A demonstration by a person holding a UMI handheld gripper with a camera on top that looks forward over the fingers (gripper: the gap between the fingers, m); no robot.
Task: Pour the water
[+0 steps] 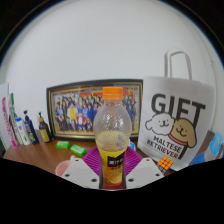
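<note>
Your gripper [112, 172] is clenched on the bottle [113, 130], both pink pads [92, 157] pressing its lower body. The bottle stands upright, long axis running straight toward 12 o'clock from the fingers, orange cap [114, 92] on top. No cup shows; the gift bag [180, 125] sits at 2 o'clock, beyond it

a plain white wall [110, 45] fills the back of the room, evenly lit with no strong shadows. a dark-framed group photograph [78, 108] leans against it, standing on a brown wooden bench [40, 158]. just beside the photograph stands a white paper gift bag [180, 120] with black lettering, a cartoon dog and thin handles. at the bench's other end a few small bottles and tubes [25, 128] stand close together near the wall.
</note>
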